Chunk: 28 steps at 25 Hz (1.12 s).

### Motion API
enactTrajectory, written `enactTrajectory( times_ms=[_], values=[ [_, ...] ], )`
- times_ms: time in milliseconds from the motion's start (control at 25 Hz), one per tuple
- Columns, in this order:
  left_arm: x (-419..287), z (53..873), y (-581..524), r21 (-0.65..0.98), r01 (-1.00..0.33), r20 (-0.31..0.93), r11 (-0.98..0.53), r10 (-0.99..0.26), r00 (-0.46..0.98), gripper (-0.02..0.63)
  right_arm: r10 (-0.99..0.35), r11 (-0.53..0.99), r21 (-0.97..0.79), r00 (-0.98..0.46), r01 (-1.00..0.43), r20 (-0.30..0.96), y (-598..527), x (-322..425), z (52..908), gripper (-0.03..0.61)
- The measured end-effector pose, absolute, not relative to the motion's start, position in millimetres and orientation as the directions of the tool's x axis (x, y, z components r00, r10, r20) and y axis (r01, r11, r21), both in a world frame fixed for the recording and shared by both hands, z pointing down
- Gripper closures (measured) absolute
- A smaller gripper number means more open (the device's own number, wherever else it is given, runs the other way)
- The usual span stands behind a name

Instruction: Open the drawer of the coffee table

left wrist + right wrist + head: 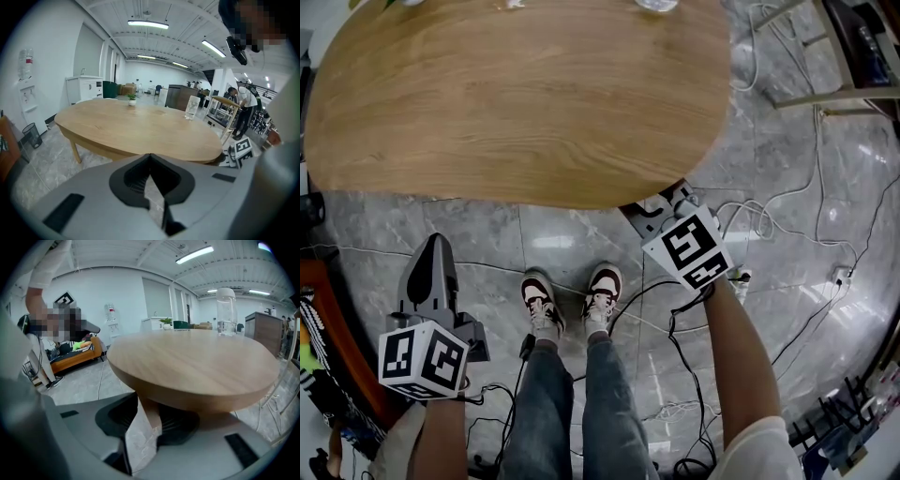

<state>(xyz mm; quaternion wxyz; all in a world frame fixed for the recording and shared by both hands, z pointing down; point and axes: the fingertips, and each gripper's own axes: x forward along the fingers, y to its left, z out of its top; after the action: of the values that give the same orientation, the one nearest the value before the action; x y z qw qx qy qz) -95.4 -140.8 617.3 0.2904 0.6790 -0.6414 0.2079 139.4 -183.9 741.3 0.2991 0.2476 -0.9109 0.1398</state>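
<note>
The coffee table (pixel 516 103) is spreading its oval wooden top ahead of us, over the grey floor (pixel 572 239). On our left, we are holding the left gripper (pixel 436 251) clear of the table's near edge, fingers closed together on nothing. On our right, the right gripper (pixel 670 204) is reaching just under that edge, fingers slightly apart, gripping nothing; a table leg (pixel 149 411) is showing through the gap.

Bright ceiling strip lights (pixel 147 23) lit the room evenly — glare patches shone on the marble floor (pixel 487 234); fisheye bending and dark vignetting ringed both gripper views.
</note>
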Motion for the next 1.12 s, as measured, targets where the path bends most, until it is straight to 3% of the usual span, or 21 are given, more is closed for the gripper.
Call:
enactTrajectory(
  times_ms=[640, 1120],
  values=[
    [-93.9, 625.2, -135.8, 0.143, -0.990, 0.663, 0.008, -0.743, 0.090, 0.621, -0.344, 0.857, -0.101, -0.707, -0.505, 0.618, -176.8, 138.8, 739.4, 0.456],
    [-89.7, 628.9, -136.0, 0.157, -0.988, 0.667, 0.001, -0.738, 0.105, 0.621, -0.245, 0.910, -0.113, -0.736, -0.399, 0.630, -129.6, 130.5, 740.1, 0.472]
  ],
)
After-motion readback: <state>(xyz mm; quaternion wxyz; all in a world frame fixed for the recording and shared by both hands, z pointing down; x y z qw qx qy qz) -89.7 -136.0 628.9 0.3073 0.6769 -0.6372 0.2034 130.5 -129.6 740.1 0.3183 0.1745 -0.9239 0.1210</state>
